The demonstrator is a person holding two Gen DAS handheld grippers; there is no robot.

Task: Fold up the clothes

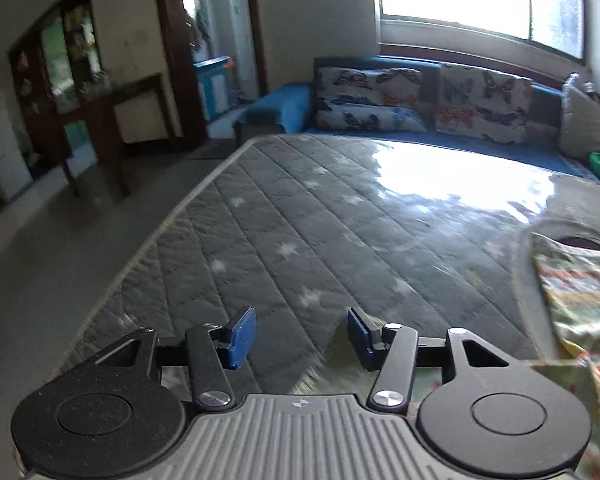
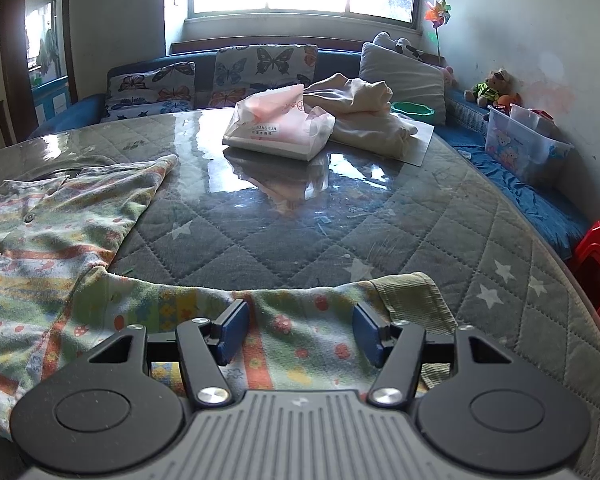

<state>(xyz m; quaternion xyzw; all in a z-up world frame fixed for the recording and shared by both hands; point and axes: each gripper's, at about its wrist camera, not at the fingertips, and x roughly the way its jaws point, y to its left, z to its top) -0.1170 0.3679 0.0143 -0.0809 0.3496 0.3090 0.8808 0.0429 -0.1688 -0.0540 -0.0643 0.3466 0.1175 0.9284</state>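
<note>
Operator: Garment location and claw status, please.

Technician: The patterned button-front shirt [image 2: 56, 220] lies spread on the glass-topped worktop [image 2: 284, 216], front side up, collar toward the far edge. One sleeve extends to the right along the near edge; its ribbed green cuff [image 2: 414, 300] lies just beyond the right claw [image 2: 298, 332]. The right claw is open, both blue pads apart, poised over the sleeve with nothing held; contact with the cloth cannot be confirmed. The left claw [image 1: 302, 338] is also open and empty, over quilted worktop cover, with the shirt's collar area [image 1: 580, 280] off to its right.

Operator: Handling properties?

Technician: Judged as thin, soft knit cotton: light, limp, no stiffness. It will likely drape and bunch when lifted, and may slide on the glossy glass.

Operator: Recommended grip points?

Technician: Take the sleeve near the cuff, where the ribbing gives a thicker edge to pinch. Close on a single layer only. The left claw is best placed at the opposite sleeve or shoulder seam, so both sides fold inward evenly.

Operator: Hazards?

Technician: A tissue pack [image 2: 278, 128] and a cream garment [image 2: 364, 112] rest on the far part of the worktop, well apart from the shirt. Keep the fold short of them.
</note>
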